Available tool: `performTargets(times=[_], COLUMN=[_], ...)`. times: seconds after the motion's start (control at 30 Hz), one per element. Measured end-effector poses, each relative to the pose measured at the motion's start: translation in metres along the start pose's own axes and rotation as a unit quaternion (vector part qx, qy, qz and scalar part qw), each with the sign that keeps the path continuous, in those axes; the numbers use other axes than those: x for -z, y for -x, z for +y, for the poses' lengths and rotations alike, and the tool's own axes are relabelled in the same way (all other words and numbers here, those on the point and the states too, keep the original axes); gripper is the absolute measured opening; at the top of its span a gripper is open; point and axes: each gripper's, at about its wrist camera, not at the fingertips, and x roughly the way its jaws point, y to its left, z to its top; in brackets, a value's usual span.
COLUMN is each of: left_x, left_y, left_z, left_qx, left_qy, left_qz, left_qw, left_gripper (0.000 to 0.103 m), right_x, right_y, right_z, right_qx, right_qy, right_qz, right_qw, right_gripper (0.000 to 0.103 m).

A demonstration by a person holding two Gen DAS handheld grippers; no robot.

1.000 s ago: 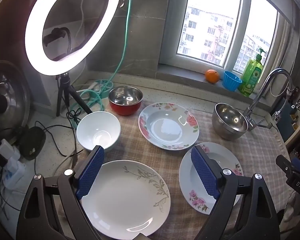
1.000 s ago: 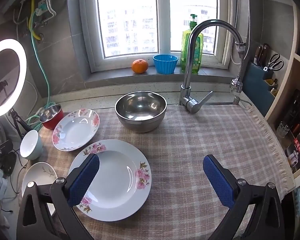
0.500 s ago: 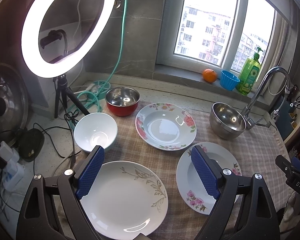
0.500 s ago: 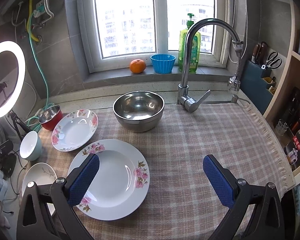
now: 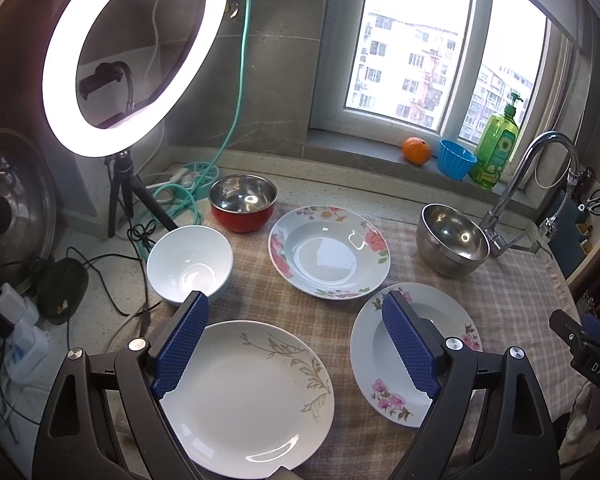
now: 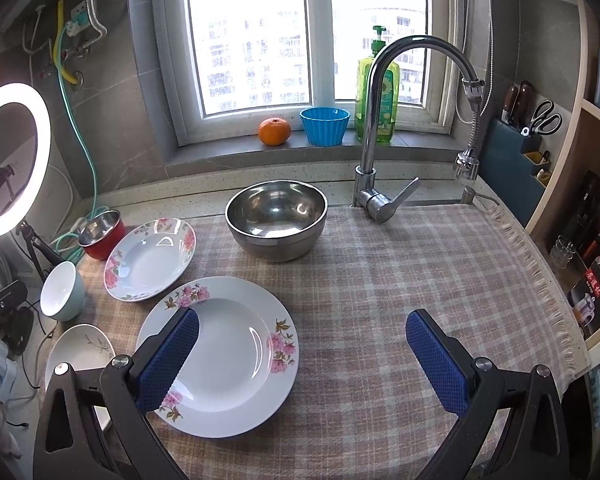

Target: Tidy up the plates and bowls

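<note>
On the checked cloth lie a white plate with a leaf pattern [image 5: 252,396], a near floral plate [image 5: 444,320] and a far floral plate [image 5: 329,251]. A white bowl [image 5: 190,264], a red steel-lined bowl [image 5: 243,202] and a steel bowl [image 5: 452,245] stand around them. My left gripper [image 5: 296,340] is open and empty above the leaf plate. My right gripper [image 6: 302,356] is open and empty; its left finger hangs over the near floral plate [image 6: 228,352]. The steel bowl [image 6: 276,218] is ahead of it.
A ring light on a tripod [image 5: 132,56] and cables [image 5: 100,264] stand at the left. A faucet [image 6: 384,120] rises at the back right. An orange [image 6: 275,131], a blue cup [image 6: 325,126] and a soap bottle [image 6: 388,92] sit on the sill. A knife block [image 6: 516,148] is at right.
Both grippers have pulled back and risen slightly, so the dishes sit a little farther off. Both stay open and empty. No dish has moved.
</note>
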Motion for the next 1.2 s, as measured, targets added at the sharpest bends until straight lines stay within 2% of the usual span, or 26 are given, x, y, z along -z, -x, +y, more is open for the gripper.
performTargets(times=[1.2], left_x=[0.0018], left_y=[0.0024], left_z=[-0.0075], left_qx=[0.005], left_qy=[-0.01], left_qz=[0.0], left_qw=[0.9999], left_gripper=[0.089], right_x=[0.006], right_y=[0.0026], right_z=[-0.0024], right_qx=[0.003], right_qy=[-0.002], right_qz=[0.003], right_qw=[1.0], right_gripper=[0.102])
